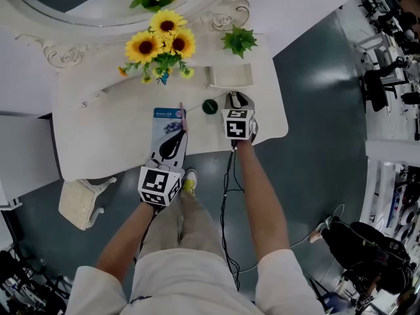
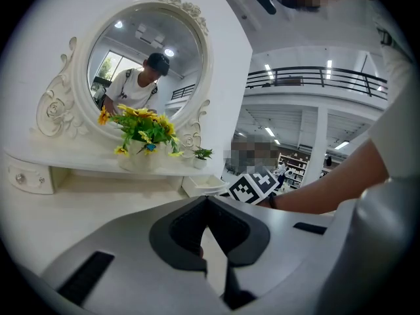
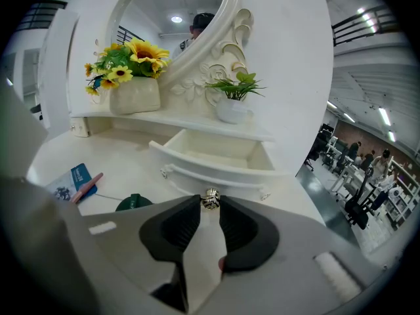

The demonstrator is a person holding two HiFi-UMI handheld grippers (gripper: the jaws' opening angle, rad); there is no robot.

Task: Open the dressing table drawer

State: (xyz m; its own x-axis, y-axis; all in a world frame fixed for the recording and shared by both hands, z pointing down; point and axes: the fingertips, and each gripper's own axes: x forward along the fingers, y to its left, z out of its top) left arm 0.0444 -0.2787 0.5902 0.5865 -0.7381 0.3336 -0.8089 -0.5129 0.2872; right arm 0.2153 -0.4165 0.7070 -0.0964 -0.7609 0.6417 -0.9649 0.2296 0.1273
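Dressing table point(image 1: 98, 130): white, with carved scrollwork, and carrying everything listed below.
Mirror point(image 2: 144, 64): oval, in a white ornate frame, standing at the back of the table and reflecting a person in a dark cap.
Drawer point(image 3: 210, 156): small and white, sitting under the raised shelf at the table's right end. It is standing pulled out, with its pale inside showing bare.
Drawer knob point(image 3: 210, 199): metallic and round, sticking out from the middle of the drawer front.
Right gripper point(image 3: 210, 203): its jaws are pinching the drawer knob between the dark pads at their tips.
Left gripper point(image 2: 207, 199): its jaws are pressing together at the tips with nothing between them. In the head view it is hanging over the blue packet.
Blue packet point(image 1: 167, 120): lying flat on the tabletop, left of the drawer.
Pink pen point(image 3: 87, 188): lying against the packet's edge.
Green round object point(image 1: 209, 106): sitting on the tabletop between the packet and the right gripper.
Sunflowers point(image 1: 161, 41): standing in a cream vase point(image 3: 134, 96) on the shelf.
Small green plant point(image 1: 239, 40): sitting in a white pot on the shelf, above the open drawer.
Stool point(image 1: 82, 202): cream cushioned, standing on the floor by the table's left front corner.
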